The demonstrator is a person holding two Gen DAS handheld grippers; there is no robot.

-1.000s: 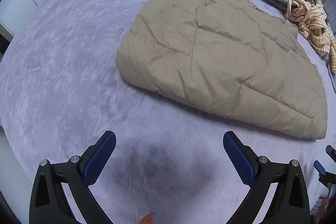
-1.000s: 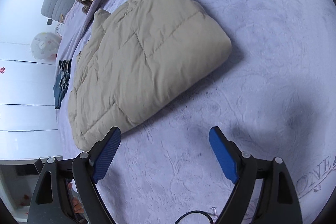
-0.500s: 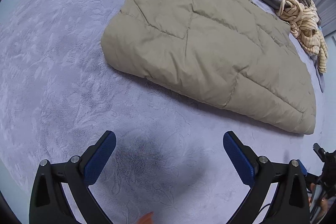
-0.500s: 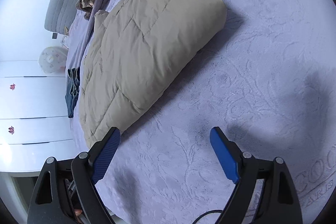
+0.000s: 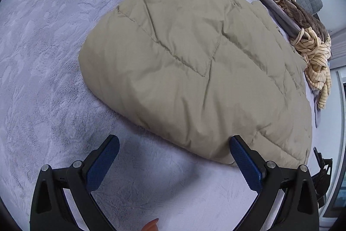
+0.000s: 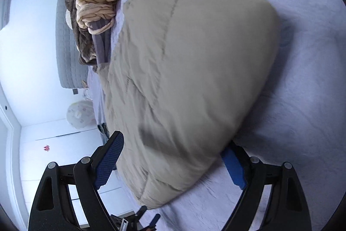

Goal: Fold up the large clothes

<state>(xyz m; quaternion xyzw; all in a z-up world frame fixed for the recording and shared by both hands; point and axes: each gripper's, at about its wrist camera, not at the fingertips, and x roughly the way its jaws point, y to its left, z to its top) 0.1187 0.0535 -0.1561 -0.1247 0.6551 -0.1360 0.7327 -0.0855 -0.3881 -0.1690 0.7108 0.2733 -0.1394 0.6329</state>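
Lavender plush bedspread (image 5: 43,57) carries the folded beige quilted puffer coat (image 5: 194,70), long axis running near-left to far-right, left gripper (image 5: 173,157) spread wide at its near edge, while right gripper (image 6: 173,157) gapes astride its corner (image 6: 183,101).

No text, label, brand, number or sign can be read anywhere.
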